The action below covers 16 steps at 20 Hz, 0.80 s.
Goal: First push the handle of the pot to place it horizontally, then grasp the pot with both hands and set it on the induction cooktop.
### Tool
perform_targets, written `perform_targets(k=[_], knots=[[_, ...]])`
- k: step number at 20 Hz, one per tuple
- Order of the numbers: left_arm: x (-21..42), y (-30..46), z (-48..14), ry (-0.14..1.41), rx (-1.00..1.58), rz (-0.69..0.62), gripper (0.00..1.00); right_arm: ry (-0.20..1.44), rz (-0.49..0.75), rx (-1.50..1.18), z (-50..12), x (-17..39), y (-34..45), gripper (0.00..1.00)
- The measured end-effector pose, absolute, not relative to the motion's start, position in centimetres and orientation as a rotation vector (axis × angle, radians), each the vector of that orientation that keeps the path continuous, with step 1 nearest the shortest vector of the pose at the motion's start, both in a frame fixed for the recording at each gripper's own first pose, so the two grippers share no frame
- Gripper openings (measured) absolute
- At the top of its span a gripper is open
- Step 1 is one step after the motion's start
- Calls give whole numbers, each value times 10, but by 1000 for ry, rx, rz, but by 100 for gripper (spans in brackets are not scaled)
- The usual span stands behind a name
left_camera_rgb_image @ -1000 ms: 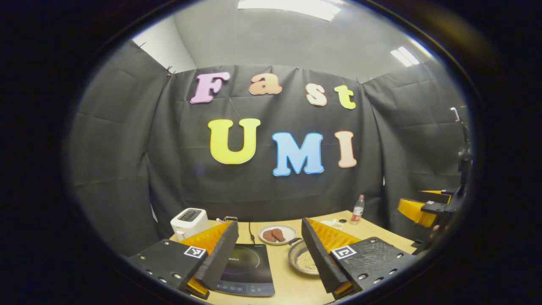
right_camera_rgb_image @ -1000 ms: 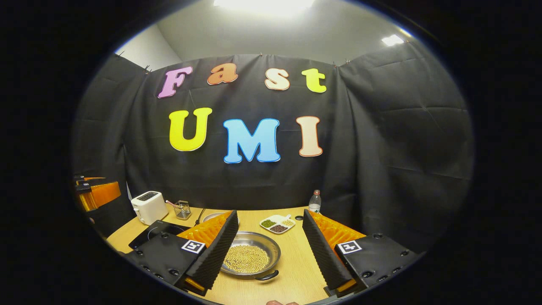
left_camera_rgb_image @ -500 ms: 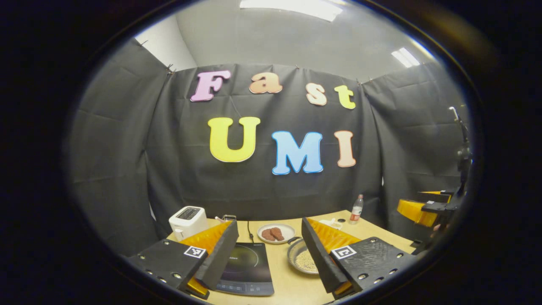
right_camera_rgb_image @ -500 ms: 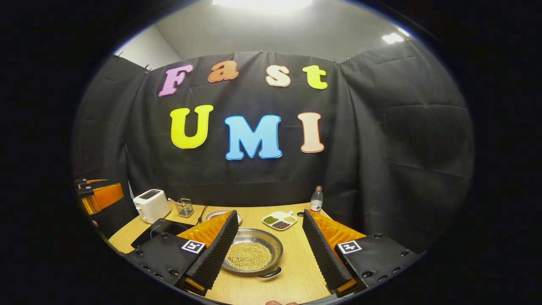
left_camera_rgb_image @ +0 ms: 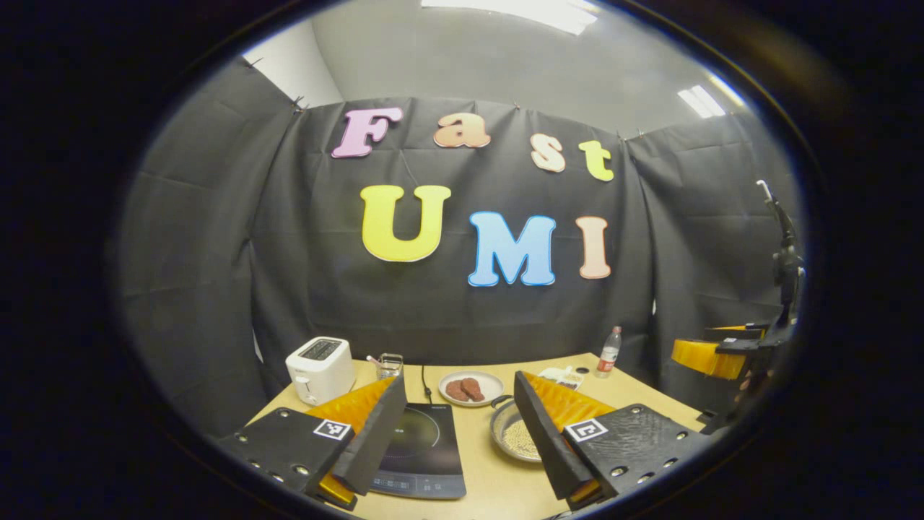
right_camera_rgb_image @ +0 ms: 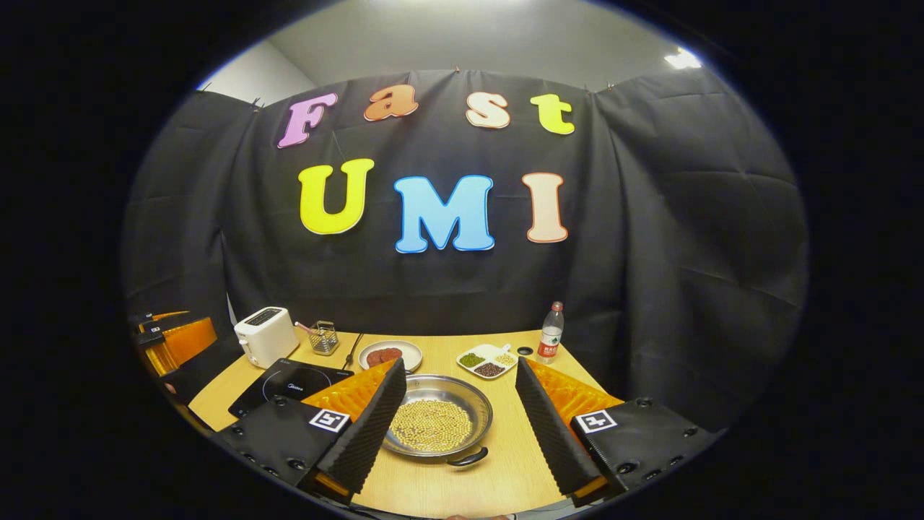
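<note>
Sitting untouched: the pot [right_camera_rgb_image: 438, 425], a shallow steel pan full of pale beans, rests on the surface [right_camera_rgb_image: 505, 469] just beside the induction cooktop [right_camera_rgb_image: 289, 386], not on it.
Pot handles: one small dark loop handle [right_camera_rgb_image: 468, 458] points toward the camera in the right gripper view, and the far handle [left_camera_rgb_image: 501, 399] shows at the back rim in the left gripper view; judging from that, the handles run near-to-far, so the push to set them horizontal looks not yet done.
Cooktop: its glass top [left_camera_rgb_image: 417, 440] is bare and waits for the pot.
Right gripper [right_camera_rgb_image: 462, 419]: jaws wide, hovering above and short of the pot, touching nothing.
Left gripper [left_camera_rgb_image: 460, 426]: jaws wide, over the near edge of the cooktop, holding nothing.
Progress: at the very start by my reading; the handle push, the two-handed grasp and the move to the cooktop are all left.
Around: a plate of brown patties [right_camera_rgb_image: 390, 354], a divided dish of beans [right_camera_rgb_image: 487, 361], a plastic bottle [right_camera_rgb_image: 551, 341], a white toaster [right_camera_rgb_image: 266, 335] and a small wire basket [right_camera_rgb_image: 325, 337] stand toward the back.
Writing: a brand word sits on the cooktop and a red label on the bottle, both too small to make out; square markers [right_camera_rgb_image: 325, 419] sit on the gripper bodies.
</note>
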<state>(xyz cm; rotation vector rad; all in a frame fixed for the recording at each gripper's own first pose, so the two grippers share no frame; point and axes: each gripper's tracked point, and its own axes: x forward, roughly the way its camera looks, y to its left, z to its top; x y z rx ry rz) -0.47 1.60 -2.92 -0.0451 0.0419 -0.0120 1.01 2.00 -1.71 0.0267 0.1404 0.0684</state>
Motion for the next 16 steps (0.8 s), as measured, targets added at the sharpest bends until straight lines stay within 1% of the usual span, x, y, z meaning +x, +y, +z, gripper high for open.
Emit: perform_targets(k=[1, 2, 3, 4, 5, 6, 7, 8, 9, 10, 11, 12, 13, 14, 15, 16], knots=[[-3, 20, -31, 42, -45, -8, 91, 152, 73, 37, -17, 12, 22, 97], [-3, 24, -32, 43, -45, -2, 94, 167, 80, 41, -19, 14, 25, 97], [-4, 27, -35, 46, -47, 2, 92, 185, 94, 40, -22, 17, 29, 98], [-3, 29, -36, 49, -50, 4, 95, 200, 100, 38, -25, 22, 32, 96], [-3, 30, -38, 54, -51, 4, 92, 213, 110, 42, -25, 24, 33, 94], [-3, 32, -40, 58, -53, 3, 95, 223, 121, 43, -28, 25, 37, 89], [-4, 33, -41, 60, -55, 0, 88, 235, 127, 43, -28, 26, 40, 77], [-5, 34, -41, 60, -56, -4, 88, 247, 134, 40, -31, 28, 44, 70], [-6, 35, -42, 61, -53, -7, 88, 261, 142, 35, -33, 28, 48, 53], [-7, 37, -41, 61, -47, -8, 88, 276, 152, 27, -37, 29, 54, 48], [-8, 40, -41, 60, -42, -7, 88, 294, 163, 14, -40, 29, 58, 35], [-9, 43, -41, 61, -40, -6, 88, 322, 179, -4, -46, 30, 63, 29], [-12, 44, -42, 62, -41, -7, 88, 352, 196, -26, -53, 30, 67, 20], [-13, 45, -42, 70, -47, -8, 91, 380, 205, -43, -59, 31, 72, 19], [-16, 47, -45, 75, -56, -11, 91, 404, 228, -46, -62, 30, 77, 7], [-19, 48, -44, 76, -63, -15, 88, 423, 248, -51, -67, 30, 83, 5]])
